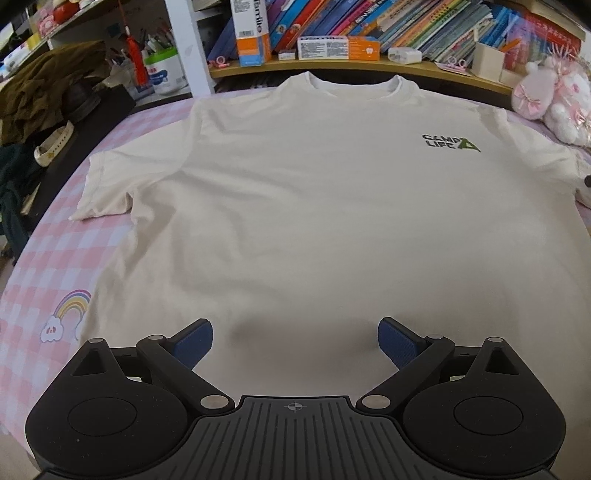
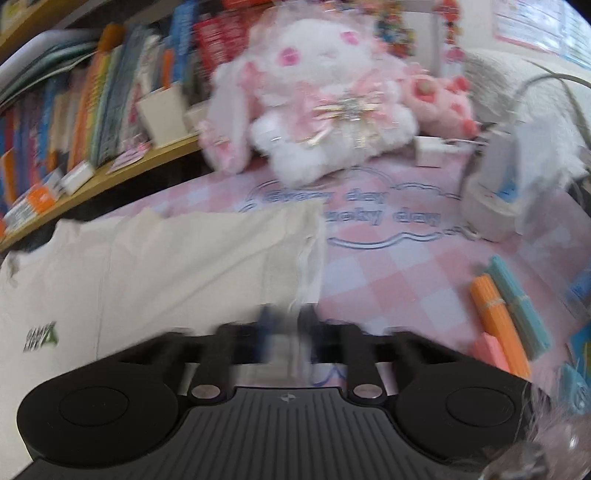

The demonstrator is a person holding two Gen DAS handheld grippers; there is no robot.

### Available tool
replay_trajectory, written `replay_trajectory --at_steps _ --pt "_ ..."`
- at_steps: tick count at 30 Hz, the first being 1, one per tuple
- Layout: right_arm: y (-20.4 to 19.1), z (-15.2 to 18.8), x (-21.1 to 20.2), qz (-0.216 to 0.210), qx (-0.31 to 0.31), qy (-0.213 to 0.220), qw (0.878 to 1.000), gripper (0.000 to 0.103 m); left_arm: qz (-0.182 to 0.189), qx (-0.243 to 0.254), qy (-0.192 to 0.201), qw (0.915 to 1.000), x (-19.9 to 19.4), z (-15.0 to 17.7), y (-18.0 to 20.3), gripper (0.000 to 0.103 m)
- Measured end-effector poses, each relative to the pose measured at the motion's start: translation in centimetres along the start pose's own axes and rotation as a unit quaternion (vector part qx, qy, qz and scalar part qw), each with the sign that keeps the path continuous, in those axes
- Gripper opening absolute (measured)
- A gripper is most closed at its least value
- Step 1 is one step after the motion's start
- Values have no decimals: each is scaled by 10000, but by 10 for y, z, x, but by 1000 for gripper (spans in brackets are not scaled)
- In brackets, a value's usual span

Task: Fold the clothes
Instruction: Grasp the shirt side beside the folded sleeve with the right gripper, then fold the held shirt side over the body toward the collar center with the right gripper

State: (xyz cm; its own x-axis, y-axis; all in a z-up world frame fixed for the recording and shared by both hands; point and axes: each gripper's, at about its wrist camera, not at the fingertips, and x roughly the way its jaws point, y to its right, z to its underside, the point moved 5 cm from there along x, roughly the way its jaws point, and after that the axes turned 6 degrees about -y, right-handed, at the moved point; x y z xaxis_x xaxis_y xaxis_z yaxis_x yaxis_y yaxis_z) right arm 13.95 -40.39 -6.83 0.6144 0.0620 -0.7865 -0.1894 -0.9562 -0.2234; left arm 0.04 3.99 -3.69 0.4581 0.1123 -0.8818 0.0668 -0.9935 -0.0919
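A cream T-shirt (image 1: 314,192) with a green "CAMP LIFE" logo (image 1: 448,142) lies flat, front up, on a pink checked cloth, collar away from me. My left gripper (image 1: 295,345) is open above the shirt's lower hem, holding nothing. In the blurred right wrist view, my right gripper (image 2: 286,328) is closed on the edge of the shirt's right sleeve (image 2: 295,254), which runs between its fingers. The shirt's body (image 2: 129,266) spreads to the left there.
A bookshelf (image 1: 369,33) runs along the back. A white and pink plush rabbit (image 2: 321,96) sits at the back right. Dark clothes (image 1: 44,85) pile at the left. Orange and teal sticks (image 2: 506,310) and a white roll (image 2: 487,210) lie at the right.
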Motion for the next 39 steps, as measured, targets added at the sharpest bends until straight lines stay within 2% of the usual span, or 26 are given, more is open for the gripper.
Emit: replay_trajectory --at_steps 1,5,10,12,14,16,18,19,25,28,32,36,37,39 --pt "-2 0 0 -59 -81 14 9999 7 -6 -23 1 10000 0 -1 0 98" --pt "-10 -4 -16 -131 -277 622 9976 7 1 -25 17 10000 1 -4 1 98" --pt "-3 -3 -6 -65 -20 223 9997 9 30 74 16 10000 2 -6 3 98" --pt "1 -1 -2 -13 122 76 9999 16 36 106 42 9999 1 -6 4 98" --pt "3 1 -1 -34 218 44 9997 29 48 108 46 9999 1 -5 3 98" --pt "1 1 -1 -8 198 69 9998 29 57 94 25 9999 2 -3 0 98" --pt "-4 0 2 123 5 57 9999 19 88 68 1 9999 3 0 -3 98" --pt "-6 -1 3 161 -65 42 9998 11 105 56 0 9999 3 1 -5 98" --pt "-19 -15 0 319 78 -31 9995 7 233 -48 105 9997 5 4 -26 98" --pt "-51 -29 -14 301 -215 232 9990 7 319 -139 180 9992 6 2 -43 98" --pt "-126 -42 -33 186 -1002 554 9933 7 426 -266 268 9984 7 -1 -67 98" --pt "-216 -27 -33 -355 -1859 400 9811 8 536 -312 258 9977 12 1 -86 98" --pt "-234 -18 -27 -600 -1976 129 9784 10 562 -319 245 9976 14 1 -89 98" --pt "-261 -1 -18 -942 -2063 -266 9736 32 602 -312 238 9974 16 1 -95 98"
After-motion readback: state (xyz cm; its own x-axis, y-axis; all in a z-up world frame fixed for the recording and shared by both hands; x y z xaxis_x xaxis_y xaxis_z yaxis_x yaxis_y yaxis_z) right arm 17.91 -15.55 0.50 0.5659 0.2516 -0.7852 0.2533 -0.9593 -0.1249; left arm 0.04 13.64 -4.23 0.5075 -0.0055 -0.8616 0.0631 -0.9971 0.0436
